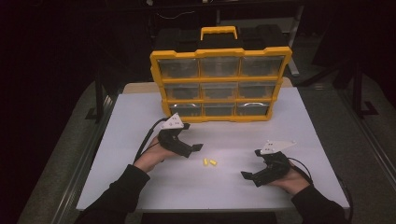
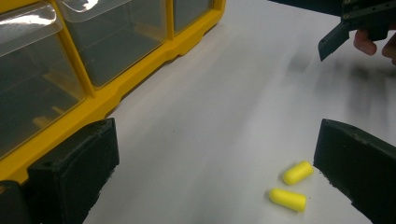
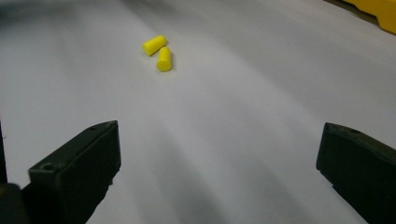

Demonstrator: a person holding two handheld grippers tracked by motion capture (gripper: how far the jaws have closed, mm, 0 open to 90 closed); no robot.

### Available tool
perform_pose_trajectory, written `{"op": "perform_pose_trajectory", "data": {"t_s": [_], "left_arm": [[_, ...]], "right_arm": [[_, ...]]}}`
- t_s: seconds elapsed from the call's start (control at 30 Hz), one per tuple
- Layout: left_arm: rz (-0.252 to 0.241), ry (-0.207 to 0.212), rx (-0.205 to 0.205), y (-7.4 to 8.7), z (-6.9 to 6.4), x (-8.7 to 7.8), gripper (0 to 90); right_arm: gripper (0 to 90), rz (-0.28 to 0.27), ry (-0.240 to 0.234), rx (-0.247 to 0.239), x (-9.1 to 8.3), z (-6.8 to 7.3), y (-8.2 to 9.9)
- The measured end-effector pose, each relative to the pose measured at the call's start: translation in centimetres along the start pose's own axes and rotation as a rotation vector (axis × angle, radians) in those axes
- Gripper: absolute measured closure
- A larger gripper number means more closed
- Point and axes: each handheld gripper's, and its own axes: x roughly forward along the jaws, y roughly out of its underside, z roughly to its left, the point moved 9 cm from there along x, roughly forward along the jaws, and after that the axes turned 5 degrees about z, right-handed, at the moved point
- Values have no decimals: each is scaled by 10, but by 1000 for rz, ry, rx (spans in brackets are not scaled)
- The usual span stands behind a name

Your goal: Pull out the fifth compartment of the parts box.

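Note:
Two yellow foam earplugs (image 1: 209, 162) lie side by side on the white table (image 1: 140, 186), between my two grippers. My left gripper (image 1: 192, 136) rests on the table just left of them, open and holding nothing. In the left gripper view the earplugs (image 2: 293, 185) lie just inside its right-hand jaw. My right gripper (image 1: 251, 164) sits to their right, also open and holding nothing. In the right gripper view the earplugs (image 3: 159, 51) lie well ahead of its jaws, toward the left.
A yellow organizer (image 1: 219, 80) with clear drawers and a carry handle stands upright at the back of the table, close to my left gripper. Its frame (image 2: 140, 77) runs along the left of the left gripper view. Dark floor surrounds the table.

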Motion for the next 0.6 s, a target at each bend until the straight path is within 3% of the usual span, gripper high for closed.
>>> {"op": "perform_pose_trajectory", "data": {"t_s": [0.6], "left_arm": [[1,13,11,-9,-1,18,2]], "right_arm": [[0,-5,-2,5,0,0,-1]]}}
